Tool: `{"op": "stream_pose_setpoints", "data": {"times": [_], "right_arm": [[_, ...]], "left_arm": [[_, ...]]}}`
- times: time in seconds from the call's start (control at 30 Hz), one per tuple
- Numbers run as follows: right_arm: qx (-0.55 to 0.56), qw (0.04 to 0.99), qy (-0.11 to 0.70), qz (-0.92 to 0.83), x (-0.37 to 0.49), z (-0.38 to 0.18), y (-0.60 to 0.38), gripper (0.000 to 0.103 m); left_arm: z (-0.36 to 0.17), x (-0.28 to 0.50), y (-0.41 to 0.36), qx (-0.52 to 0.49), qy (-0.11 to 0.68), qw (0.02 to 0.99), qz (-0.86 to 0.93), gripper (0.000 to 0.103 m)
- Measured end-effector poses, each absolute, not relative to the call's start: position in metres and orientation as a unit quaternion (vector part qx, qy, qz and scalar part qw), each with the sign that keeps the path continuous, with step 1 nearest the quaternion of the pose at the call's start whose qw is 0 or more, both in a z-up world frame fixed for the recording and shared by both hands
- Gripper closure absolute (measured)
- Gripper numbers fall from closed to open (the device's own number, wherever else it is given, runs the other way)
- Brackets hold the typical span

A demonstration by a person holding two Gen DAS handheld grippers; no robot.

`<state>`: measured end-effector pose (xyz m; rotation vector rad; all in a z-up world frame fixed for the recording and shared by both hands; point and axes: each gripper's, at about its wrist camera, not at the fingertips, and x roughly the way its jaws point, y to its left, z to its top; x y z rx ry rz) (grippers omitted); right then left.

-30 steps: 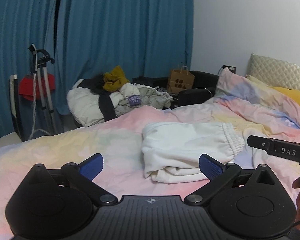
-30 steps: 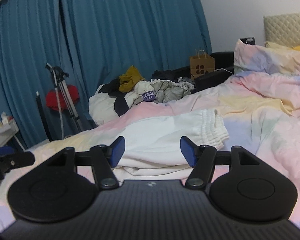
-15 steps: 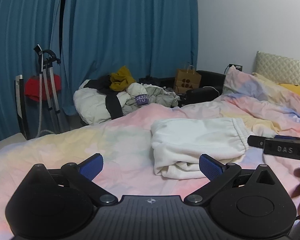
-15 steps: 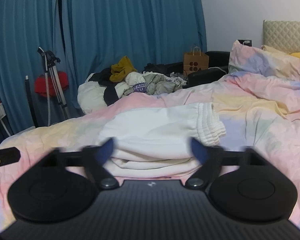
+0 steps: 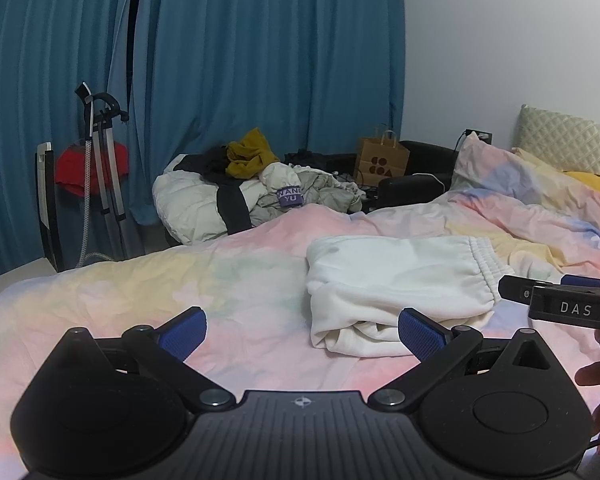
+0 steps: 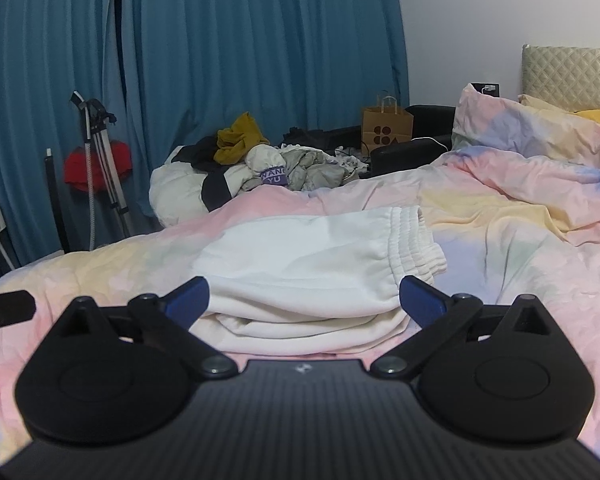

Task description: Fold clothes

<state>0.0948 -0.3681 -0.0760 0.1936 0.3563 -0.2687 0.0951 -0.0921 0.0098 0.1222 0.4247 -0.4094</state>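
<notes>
Bare duvet [image 5: 148,296] left of folded sweatpants [image 5: 396,276]

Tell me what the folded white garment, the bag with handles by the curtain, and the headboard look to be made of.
Folded white garment: looks like thick, soft knit, perhaps cotton fleece; matte, with a ribbed gathered waistband. Bag: brown kraft paper by its look, stiff flat sides, twisted handles, dark printed logo. Headboard: padded upholstery with diamond quilting, beige with a slight sheen; fabric or faux leather, I cannot tell which.

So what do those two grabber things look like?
Both are black plastic. The left gripper and the right gripper each have two round discs, a ribbed middle and fingers with blue pads. The right one has "DAS" in white letters on its side.
</notes>
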Motion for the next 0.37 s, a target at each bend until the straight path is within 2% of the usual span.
{"op": "stream_pose_setpoints", "data": {"times": [0.37], "right_arm": [[0.093, 0.971, 0.178, -0.130, 0.0960, -0.0748, -0.3673, 0.000]], "left_arm": [[0.0091, 0.0957, -0.0892, 0.052, 0.208, 0.958, -0.189, 0.000]]}}
